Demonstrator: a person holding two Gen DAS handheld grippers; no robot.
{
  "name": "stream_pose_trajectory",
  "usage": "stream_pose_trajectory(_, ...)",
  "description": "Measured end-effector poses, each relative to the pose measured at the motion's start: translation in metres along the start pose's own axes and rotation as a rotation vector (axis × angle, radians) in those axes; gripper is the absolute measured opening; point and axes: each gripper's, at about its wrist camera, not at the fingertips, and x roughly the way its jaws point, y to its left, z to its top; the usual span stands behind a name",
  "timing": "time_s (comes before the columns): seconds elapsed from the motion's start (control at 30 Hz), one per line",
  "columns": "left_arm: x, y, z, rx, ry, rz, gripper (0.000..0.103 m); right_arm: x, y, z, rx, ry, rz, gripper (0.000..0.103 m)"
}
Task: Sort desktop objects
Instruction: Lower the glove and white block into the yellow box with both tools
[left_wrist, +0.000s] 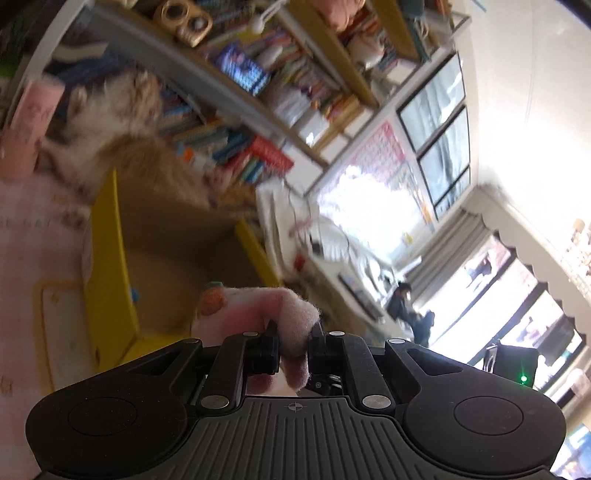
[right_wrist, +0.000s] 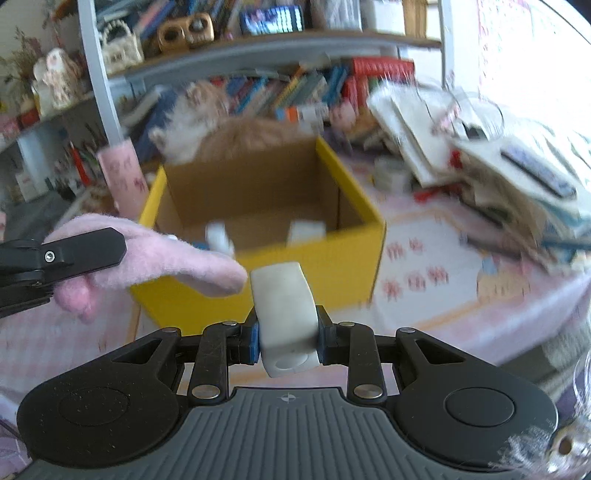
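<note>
My left gripper (left_wrist: 293, 332) is shut on a pink fuzzy plush piece (left_wrist: 258, 306) with an orange patch. From the right wrist view, the same plush piece (right_wrist: 159, 258) sticks out past a black finger (right_wrist: 85, 247) of the left gripper, over the near left corner of the yellow box (right_wrist: 332, 273). My right gripper (right_wrist: 288, 332) is shut on a white rounded block (right_wrist: 284, 302), just in front of the box's near wall. The box is open at the top, with a white item (right_wrist: 218, 236) and another white item (right_wrist: 304, 230) inside. In the left wrist view the yellow box (left_wrist: 107, 266) lies ahead on the left.
A fluffy cat (right_wrist: 221, 125) lies right behind the box, in front of crowded bookshelves (right_wrist: 314, 88). A pink cylinder (right_wrist: 123, 177) stands at the box's left. A loose pile of books and papers (right_wrist: 498, 166) fills the table's right side. A pink patterned cloth (right_wrist: 424, 266) covers the table.
</note>
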Motion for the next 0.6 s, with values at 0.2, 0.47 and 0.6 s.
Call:
stream_pose_trajectory(0.2,0.016,-0.007,0.015,0.044,-0.078,0.095,0.012,0.011,-0.019,0.038,-0.031,-0.076,0.059,0.025)
stream_pose_trajectory(0.47,0.035,-0.005,0.02,0.042,-0.123,0.204,0.012,0.041,-0.042,0.065,-0.072,-0.076,0.11,0.025)
stream_pose_trajectory(0.6,0.048,0.0,0.021,0.039,-0.114,0.258,0.012,0.057,-0.041,0.073,-0.114,-0.061,0.152,0.025)
